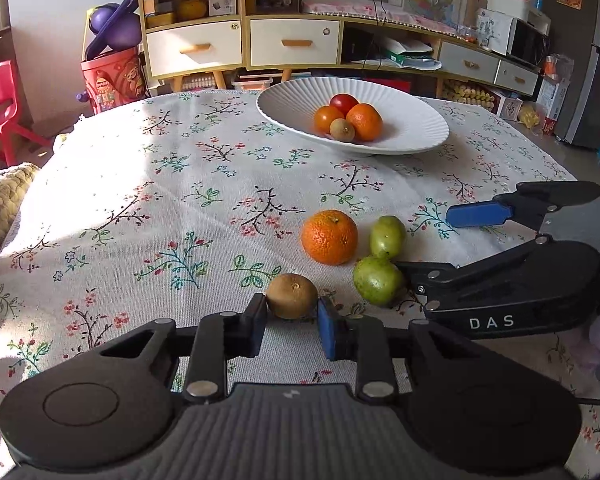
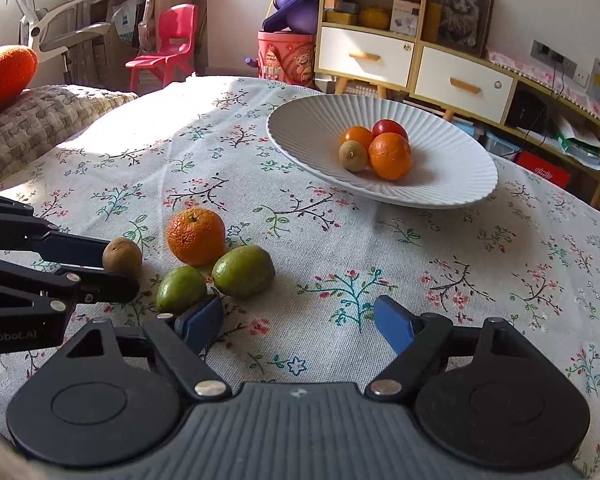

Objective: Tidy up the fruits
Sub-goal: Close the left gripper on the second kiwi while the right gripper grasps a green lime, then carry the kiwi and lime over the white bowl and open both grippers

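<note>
A brown kiwi (image 1: 291, 295) lies on the floral tablecloth, and my left gripper (image 1: 292, 314) is shut on it, one pad against each side; it also shows in the right wrist view (image 2: 122, 255). An orange (image 1: 329, 237) and two green fruits (image 1: 387, 235) (image 1: 377, 280) lie just right of it. My right gripper (image 2: 298, 322) is open and empty, low over the cloth, its left finger beside the nearer green fruit (image 2: 181, 289). A white ribbed bowl (image 1: 412, 136) further back holds two oranges, a red fruit and a kiwi.
Sunlit tablecloth (image 1: 140, 168) spreads to the left. A quilted cushion (image 2: 40, 120) sits at the table's left edge. Behind the table stand a shelf with drawers (image 1: 244, 40), a red chair (image 2: 168, 48) and a red bucket (image 1: 112, 80).
</note>
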The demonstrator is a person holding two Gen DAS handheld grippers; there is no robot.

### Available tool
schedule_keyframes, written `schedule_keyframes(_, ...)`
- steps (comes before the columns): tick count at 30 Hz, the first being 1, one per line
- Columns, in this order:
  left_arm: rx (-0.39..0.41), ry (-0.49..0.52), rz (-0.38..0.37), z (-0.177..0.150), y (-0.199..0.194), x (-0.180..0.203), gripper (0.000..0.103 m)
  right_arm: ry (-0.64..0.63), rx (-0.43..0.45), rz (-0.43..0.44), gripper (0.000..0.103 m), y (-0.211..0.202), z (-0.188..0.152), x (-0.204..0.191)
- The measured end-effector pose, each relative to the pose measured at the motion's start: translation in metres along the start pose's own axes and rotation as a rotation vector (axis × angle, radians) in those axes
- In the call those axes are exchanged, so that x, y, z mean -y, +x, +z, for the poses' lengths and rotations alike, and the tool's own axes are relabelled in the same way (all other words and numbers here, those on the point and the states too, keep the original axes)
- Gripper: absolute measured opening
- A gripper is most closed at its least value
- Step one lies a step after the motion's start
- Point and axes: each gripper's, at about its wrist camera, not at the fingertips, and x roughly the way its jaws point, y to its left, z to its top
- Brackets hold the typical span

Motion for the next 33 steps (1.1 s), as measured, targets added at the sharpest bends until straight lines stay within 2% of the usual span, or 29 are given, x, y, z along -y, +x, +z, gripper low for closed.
schedule_keyframes(2,-0.002,-0.006,0.011,0.001,0.0,-0.004,0.011,-0.006,0.0,0.012,0.075,0.002,0.003,-0.004)
schedule_keyframes(6,-0.005,-0.018,0.02,0.001,-0.001,-0.008,0.011,-0.013,0.0,0.038,0.061,0.004,0.007,-0.008)
schedule_keyframes(12,-0.006,-0.022,0.024,0.0,-0.002,-0.01,0.011,-0.026,0.004,0.058,0.05,0.004,0.009,-0.011)
schedule_keyframes(17,-0.006,-0.022,0.024,0.0,-0.002,-0.01,0.011,-0.04,0.01,0.079,0.032,0.003,0.01,-0.011)
schedule_keyframes(33,0.006,-0.033,0.024,0.01,-0.002,-0.008,0.011,-0.017,0.018,0.063,0.032,-0.005,0.01,0.003)
